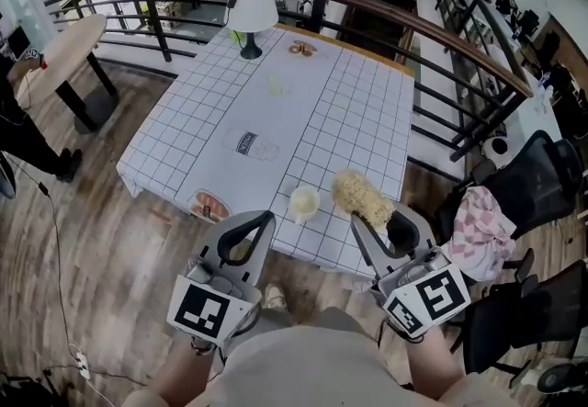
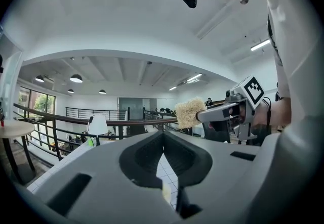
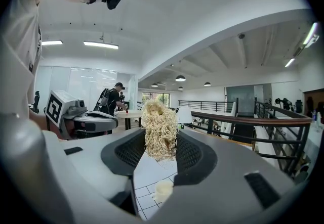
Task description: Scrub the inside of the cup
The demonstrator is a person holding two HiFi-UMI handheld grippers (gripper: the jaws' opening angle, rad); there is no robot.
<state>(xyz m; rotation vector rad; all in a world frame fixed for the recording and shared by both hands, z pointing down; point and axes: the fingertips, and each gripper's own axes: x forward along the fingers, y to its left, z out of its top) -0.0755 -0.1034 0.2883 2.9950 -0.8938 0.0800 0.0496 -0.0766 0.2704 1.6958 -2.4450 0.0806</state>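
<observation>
**A:** What does the head view show?

**B:** A long table covered by a white cloth ruled with a dark grid. A small pale cream cup stands upright on the table, near its front edge. The grey left gripper hangs at the table's front edge, its jaws pressed together with nothing between them. The right gripper is at the table's front right corner, clamped on a tan, fibrous loofah scrubber. The scrubber is above the table just right of the cup, clear of it. A white shaded lamp stands at the table's far end. A clear bottle lies on its side at the table's middle.

**A:** And the left gripper view?

**B:** Its two jaws meet in one closed seam and are empty. A pale sliver of the cup shows below them on the table. The right gripper, carrying the scrubber, is at the right, above the table.

**A:** The right gripper view?

**B:** The jaws stand partly apart, pinching the scrubber's lower half, and the rest rises upright above them. The cup sits on the table below the jaws. The left gripper is at the left.
</observation>
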